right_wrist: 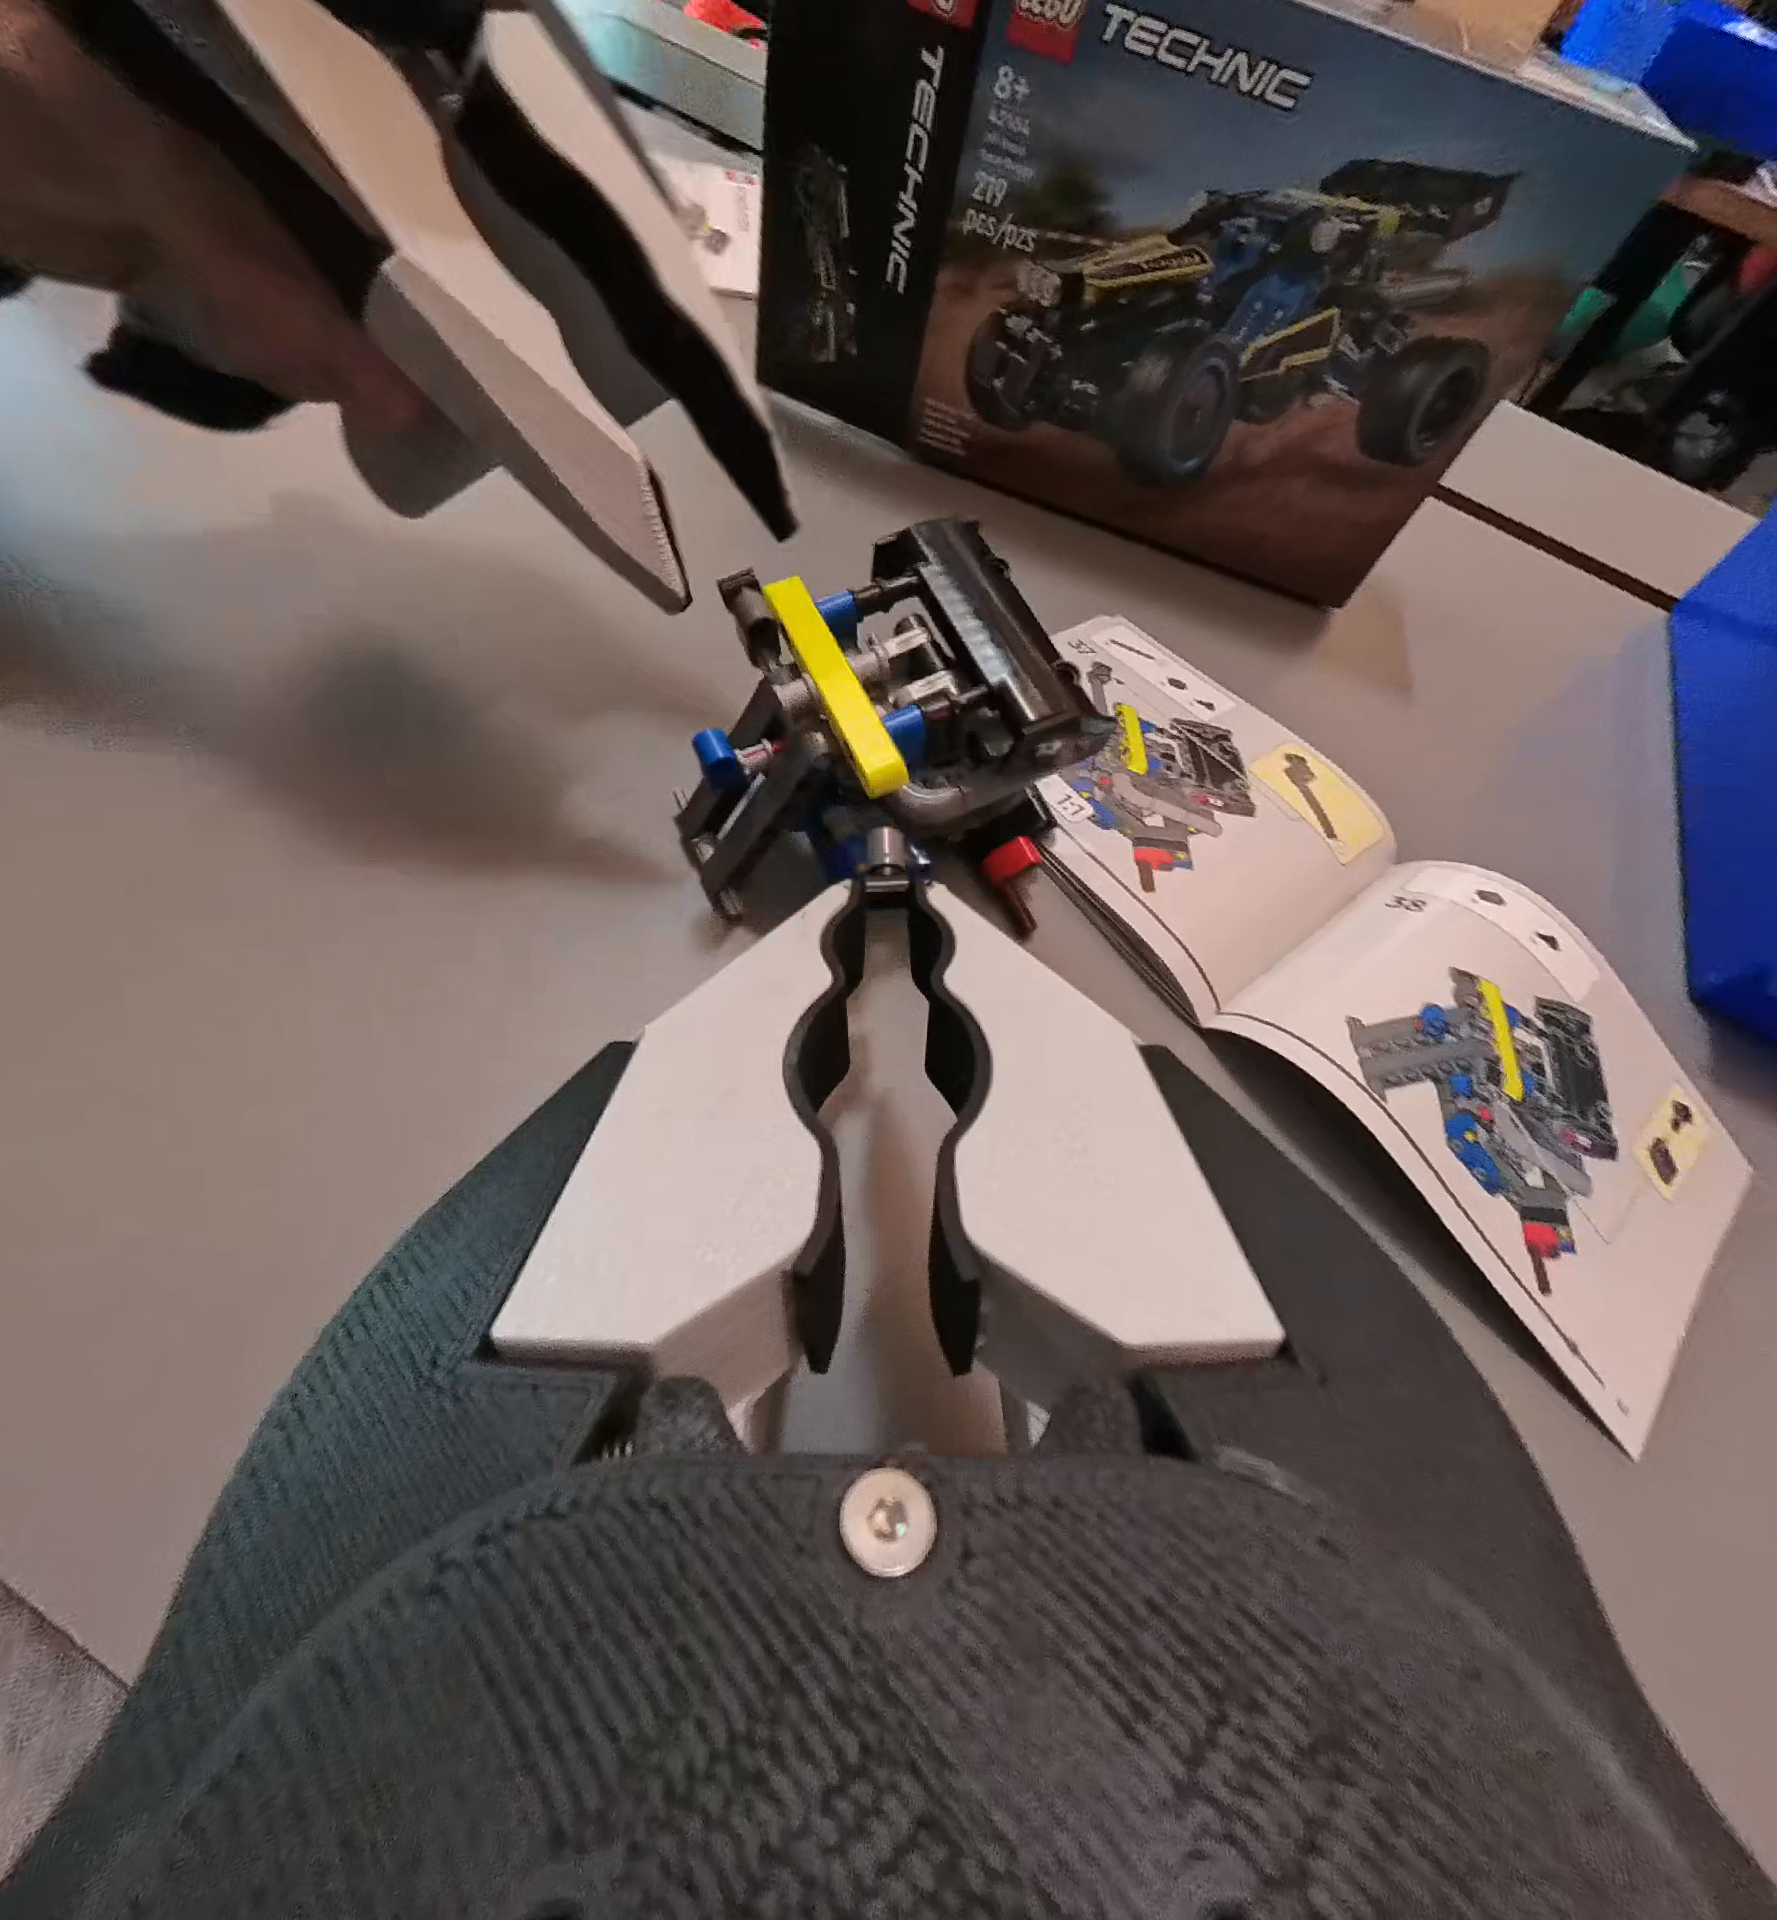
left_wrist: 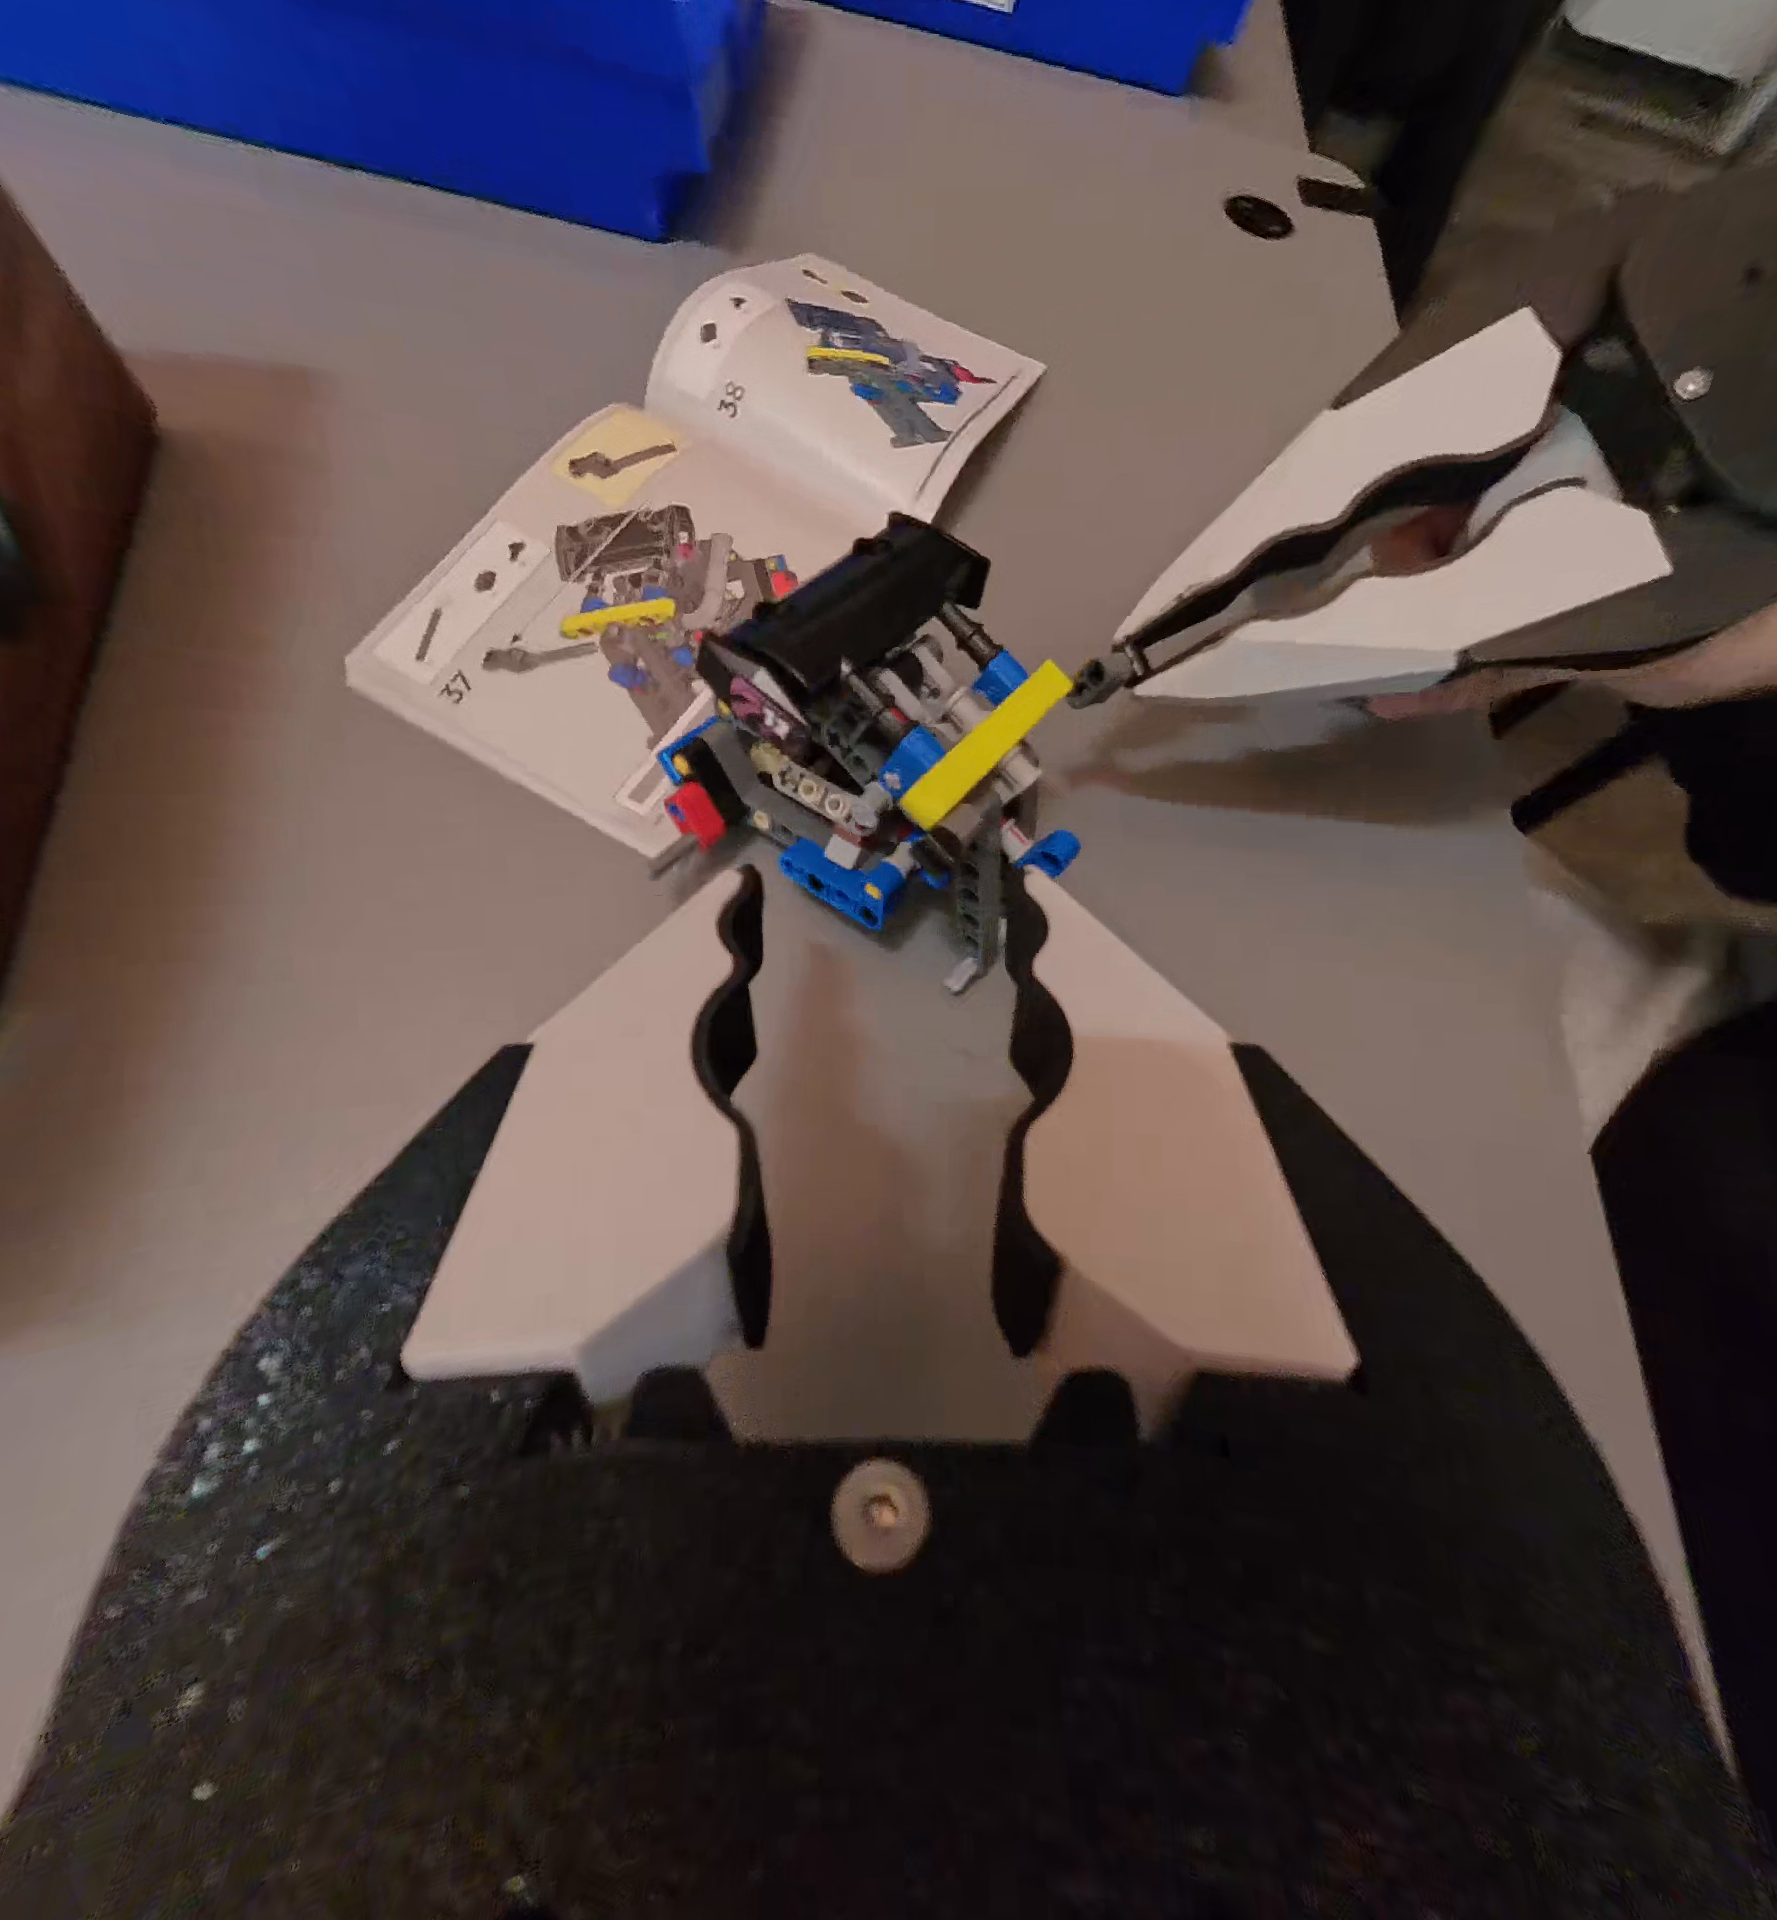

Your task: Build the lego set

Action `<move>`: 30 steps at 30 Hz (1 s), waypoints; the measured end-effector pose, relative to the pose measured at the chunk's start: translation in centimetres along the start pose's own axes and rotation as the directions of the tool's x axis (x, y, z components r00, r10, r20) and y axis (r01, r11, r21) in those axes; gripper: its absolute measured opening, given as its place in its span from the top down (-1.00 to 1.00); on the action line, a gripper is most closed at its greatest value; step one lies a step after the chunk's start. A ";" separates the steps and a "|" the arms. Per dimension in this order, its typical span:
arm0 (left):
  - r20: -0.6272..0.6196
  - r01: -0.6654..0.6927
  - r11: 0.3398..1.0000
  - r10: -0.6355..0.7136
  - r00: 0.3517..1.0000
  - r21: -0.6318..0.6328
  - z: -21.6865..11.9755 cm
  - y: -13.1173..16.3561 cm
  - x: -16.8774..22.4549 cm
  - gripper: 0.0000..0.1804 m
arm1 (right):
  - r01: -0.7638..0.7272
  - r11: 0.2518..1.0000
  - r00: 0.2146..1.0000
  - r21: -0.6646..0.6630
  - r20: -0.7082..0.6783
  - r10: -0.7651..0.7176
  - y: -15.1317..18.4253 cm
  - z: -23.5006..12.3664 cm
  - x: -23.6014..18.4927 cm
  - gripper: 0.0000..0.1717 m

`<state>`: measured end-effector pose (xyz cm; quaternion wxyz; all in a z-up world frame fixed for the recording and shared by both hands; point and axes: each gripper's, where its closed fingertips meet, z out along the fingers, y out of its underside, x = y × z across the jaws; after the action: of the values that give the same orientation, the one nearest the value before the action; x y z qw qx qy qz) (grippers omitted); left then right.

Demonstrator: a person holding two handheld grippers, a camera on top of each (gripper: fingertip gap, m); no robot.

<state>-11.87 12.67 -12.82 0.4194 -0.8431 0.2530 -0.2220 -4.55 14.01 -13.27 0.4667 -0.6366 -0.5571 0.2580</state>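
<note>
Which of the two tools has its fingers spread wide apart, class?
The left tool, beside the toy model's blue end: bare table shows between its fingers. The right tool pinches a small dark connector at its tips.

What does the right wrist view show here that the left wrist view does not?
Only the right wrist view shows the toy set's box standing behind the model.

Only the left wrist view shows the left gripper's open jaws with bare table between them.

Both show the brick-built model, the open instruction booklet, and the right gripper pinching a small dark connector piece.
</note>
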 end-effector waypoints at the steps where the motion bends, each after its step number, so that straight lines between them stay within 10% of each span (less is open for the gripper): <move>1: 0.011 0.012 1.000 -0.012 1.000 0.000 0.0 0.1 0.4 0.51 | -0.005 1.000 1.000 0.009 -0.001 0.005 -0.1 -0.2 0.2 0.94; 22: 0.267 -0.010 1.000 0.014 0.964 -0.015 2.1 0.3 0.8 0.72 | 0.029 0.999 0.993 0.028 0.117 -0.033 -1.1 2.3 -1.2 0.95; 30: 0.344 0.022 0.993 -0.061 0.937 0.116 0.5 -0.4 -0.2 0.54 | -0.060 0.997 0.997 0.052 -0.055 0.063 -0.9 -1.0 3.7 0.94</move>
<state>-11.66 13.28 -12.77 0.4987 -0.8496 0.1445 -0.0926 -3.22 17.20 -11.37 0.4900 -0.6485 -0.5172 0.2681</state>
